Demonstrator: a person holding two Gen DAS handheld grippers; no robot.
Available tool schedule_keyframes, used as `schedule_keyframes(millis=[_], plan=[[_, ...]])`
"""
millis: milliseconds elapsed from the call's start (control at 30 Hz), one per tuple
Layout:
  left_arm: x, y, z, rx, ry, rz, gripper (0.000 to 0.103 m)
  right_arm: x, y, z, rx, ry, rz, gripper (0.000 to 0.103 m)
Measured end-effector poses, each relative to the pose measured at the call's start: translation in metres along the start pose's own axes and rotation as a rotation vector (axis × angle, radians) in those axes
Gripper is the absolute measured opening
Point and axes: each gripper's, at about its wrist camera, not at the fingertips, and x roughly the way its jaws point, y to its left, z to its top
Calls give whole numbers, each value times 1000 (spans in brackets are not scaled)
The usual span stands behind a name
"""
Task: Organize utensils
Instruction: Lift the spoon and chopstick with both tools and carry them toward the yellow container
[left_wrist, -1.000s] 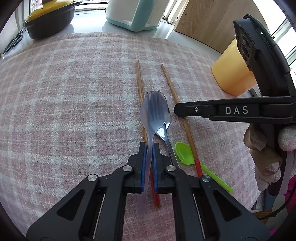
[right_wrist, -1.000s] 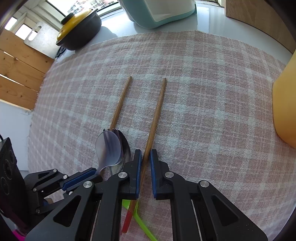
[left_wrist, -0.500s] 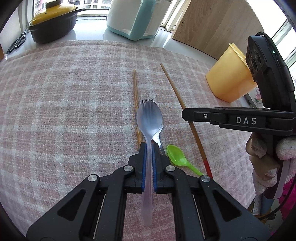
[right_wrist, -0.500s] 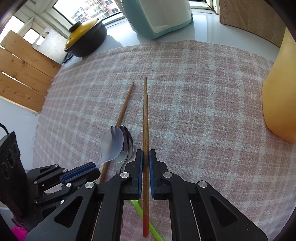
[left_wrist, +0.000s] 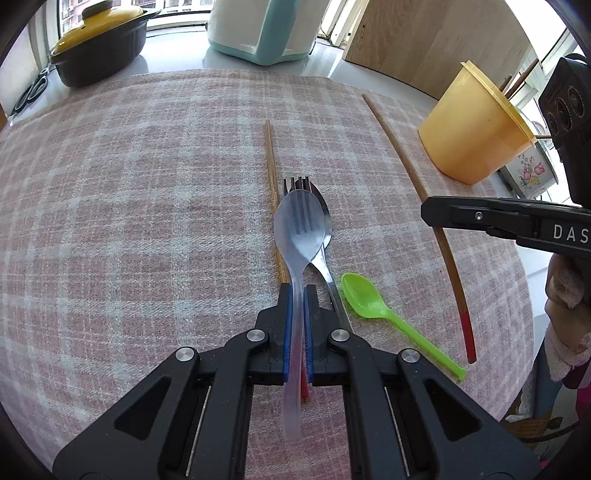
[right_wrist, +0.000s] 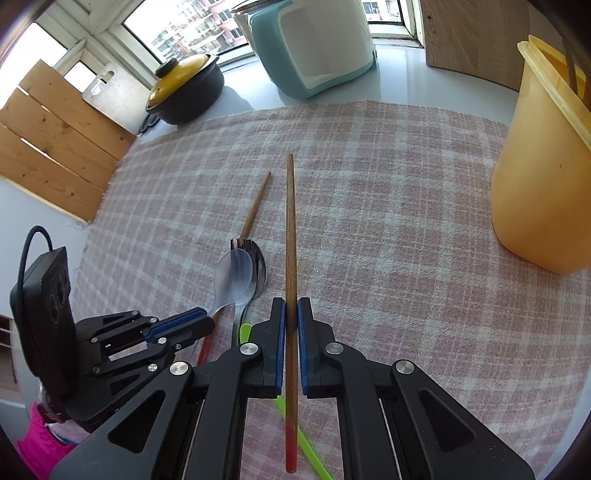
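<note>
Left gripper (left_wrist: 295, 291) clamped on translucent plastic spoon (left_wrist: 299, 236), bowl forward over metal fork (left_wrist: 295, 183) and metal spoon (left_wrist: 327, 236) on checked cloth (left_wrist: 129, 206). Chopstick (left_wrist: 272, 184) lies left of them, green spoon (left_wrist: 364, 297) right. Right gripper (left_wrist: 432, 212) holds second chopstick (left_wrist: 402, 158); yellow tub (left_wrist: 469, 129) beyond.
</note>
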Motion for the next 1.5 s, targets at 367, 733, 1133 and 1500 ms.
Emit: schedule_keyframes(millis=[367, 733, 1133, 1500], plan=[[18, 2, 17, 33, 21, 25, 20, -8, -7, -4, 10, -5, 5, 5], [11, 9, 23, 1, -29, 2, 2, -17, -13, -7, 15, -16, 0, 5], [18, 2, 32, 30, -29, 14, 2, -16, -12, -11, 4, -5, -9, 5], [13, -6, 39, 42, -73, -3, 1, -29, -17, -17, 15, -31, -13, 5]])
